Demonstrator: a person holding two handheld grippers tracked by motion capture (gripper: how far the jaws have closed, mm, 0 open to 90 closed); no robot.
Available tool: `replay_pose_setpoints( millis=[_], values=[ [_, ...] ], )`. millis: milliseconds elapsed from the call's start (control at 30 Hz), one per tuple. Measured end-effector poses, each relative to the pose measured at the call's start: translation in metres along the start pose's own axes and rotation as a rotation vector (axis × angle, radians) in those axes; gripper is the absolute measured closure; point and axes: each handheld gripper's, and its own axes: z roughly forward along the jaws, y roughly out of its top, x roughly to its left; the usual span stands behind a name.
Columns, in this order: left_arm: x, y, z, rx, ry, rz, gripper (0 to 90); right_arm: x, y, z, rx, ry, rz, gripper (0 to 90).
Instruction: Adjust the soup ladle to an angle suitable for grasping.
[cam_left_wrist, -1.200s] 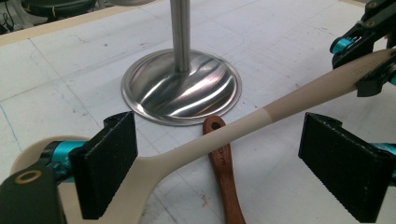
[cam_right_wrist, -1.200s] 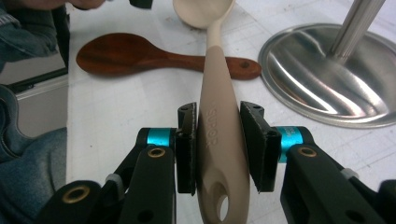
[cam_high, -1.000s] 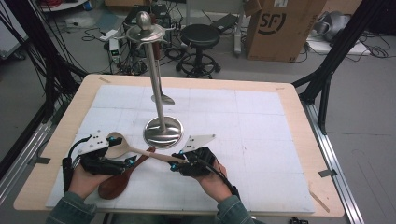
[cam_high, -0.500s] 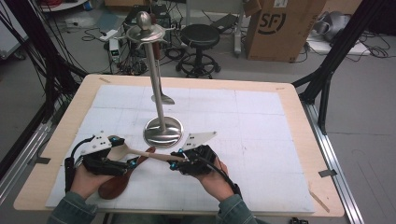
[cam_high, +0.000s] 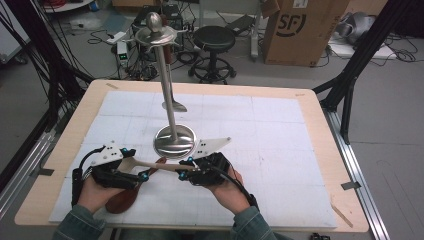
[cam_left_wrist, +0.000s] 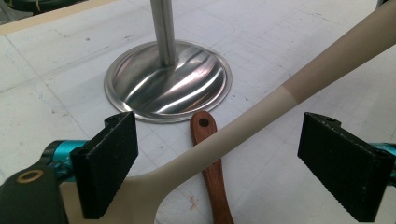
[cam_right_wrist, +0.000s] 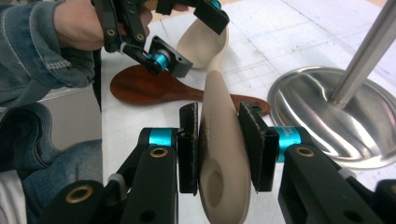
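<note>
Your left tool (cam_high: 131, 167) stands wide open around the cream spatula (cam_high: 150, 164), its pads clear of the handle. The spatula lies near the table's (cam_high: 310, 100) front edge, crossing a brown wooden spoon (cam_left_wrist: 212, 172) beside the steel stand (cam_high: 174, 141). Your right tool (cam_right_wrist: 218, 144) is clamped on the spatula's handle end.

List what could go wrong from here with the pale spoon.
1. Only the right gripper clamps the pale spoon, near its handle end; the left gripper stands open around it, so the bowl end may sag or twist.
2. Swinging it could knock the stand or the brown spoon beneath.
</note>
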Motion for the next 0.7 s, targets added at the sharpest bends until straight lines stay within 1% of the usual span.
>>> replay_pose_setpoints(
  millis=[133,467,700],
  values=[
    [-0.001,0.000,0.001,0.005,-0.004,0.002,13.6,0.002,0.004,0.000,-0.001,0.001,-0.009,69.4],
    [-0.002,0.000,0.003,0.022,-0.011,0.013,18.0,0.004,0.006,0.000,-0.007,0.005,-0.007,69.5],
    [-0.001,0.000,0.003,0.027,-0.021,0.017,21.0,0.007,0.013,-0.001,-0.013,0.007,-0.023,69.7]
  ],
)
